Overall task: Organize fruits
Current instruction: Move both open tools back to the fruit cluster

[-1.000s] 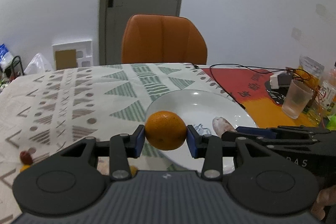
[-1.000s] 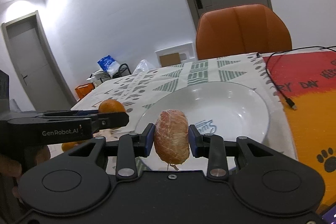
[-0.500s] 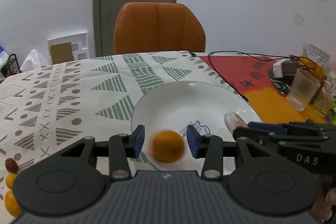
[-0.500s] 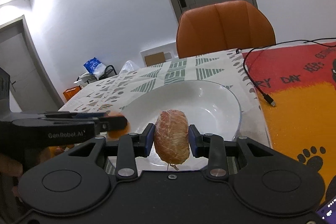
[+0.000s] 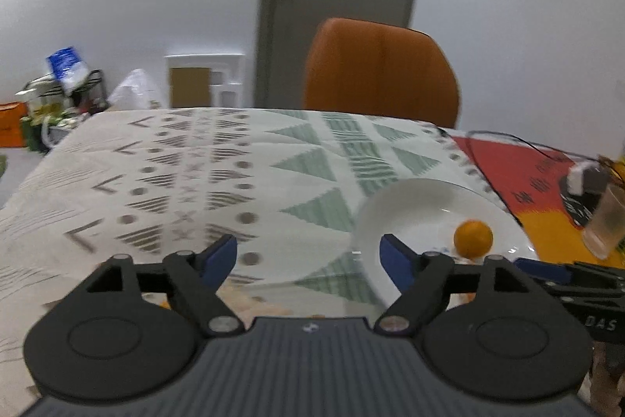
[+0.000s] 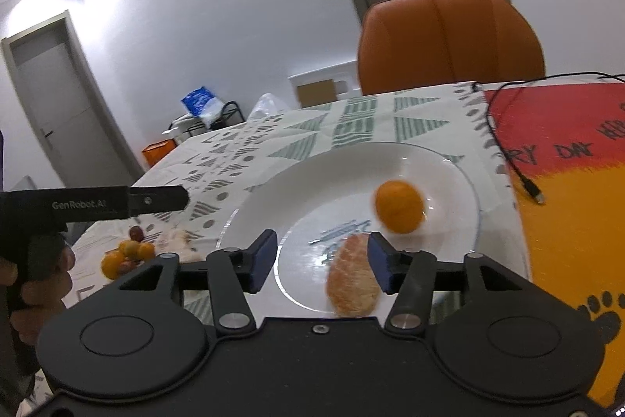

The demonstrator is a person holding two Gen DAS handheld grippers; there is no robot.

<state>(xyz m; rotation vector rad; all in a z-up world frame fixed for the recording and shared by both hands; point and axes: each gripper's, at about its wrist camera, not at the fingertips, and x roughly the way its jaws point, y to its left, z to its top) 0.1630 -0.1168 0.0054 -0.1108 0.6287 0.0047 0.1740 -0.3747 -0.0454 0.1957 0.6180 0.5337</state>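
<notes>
In the left wrist view, the left gripper (image 5: pixel 308 256) has its fingers spread wide with nothing between them. The orange (image 5: pixel 473 238) lies in the white plate (image 5: pixel 390 210) at about 3 o'clock. The right gripper's body shows the letters "DAS".

In the right wrist view, the right gripper (image 6: pixel 321 262) is also spread apart. The peeled fruit (image 6: pixel 352 276) lies on the plate (image 6: pixel 273 190) beside the right finger, blurred. The orange (image 6: pixel 399 206) is at 1 o'clock. The left gripper at 9 o'clock reads "GenRobot.AI". Small fruits (image 6: pixel 127 253) lie on the tablecloth (image 6: pixel 351 127).
</notes>
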